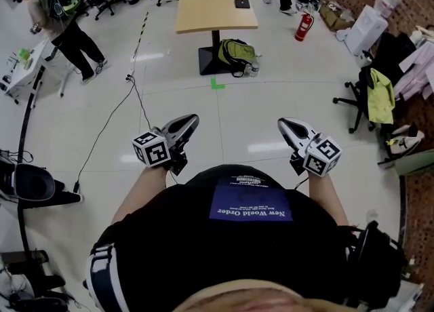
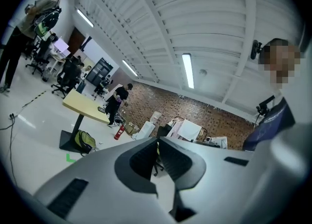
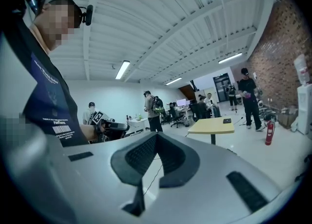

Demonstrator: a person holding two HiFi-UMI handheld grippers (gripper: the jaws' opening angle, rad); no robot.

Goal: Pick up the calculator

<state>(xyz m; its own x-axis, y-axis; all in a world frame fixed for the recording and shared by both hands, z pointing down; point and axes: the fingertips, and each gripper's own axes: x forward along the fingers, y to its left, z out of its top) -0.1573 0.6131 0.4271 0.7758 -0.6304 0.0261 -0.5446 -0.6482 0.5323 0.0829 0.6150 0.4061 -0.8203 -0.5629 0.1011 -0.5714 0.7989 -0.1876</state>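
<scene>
In the head view the left gripper [image 1: 190, 122] and right gripper [image 1: 285, 126] are held level at the person's waist. Both point across open floor toward a table [image 1: 203, 15] well ahead of them. The calculator [image 1: 242, 3], a small dark slab, lies on the tabletop, far beyond either gripper's reach. So nothing of the pick-up looks done: the walk up, the reach and the grasp are all left. White print on the person's dark shirt [image 1: 251, 212], seen upside down, reads "New World Order".

In the left gripper view the jaws are pressed together with nothing between them, and the table stands far off to the gripper's left.

In the right gripper view the jaws are likewise closed and empty. The calculator lies well ahead and to the gripper's right.
</scene>
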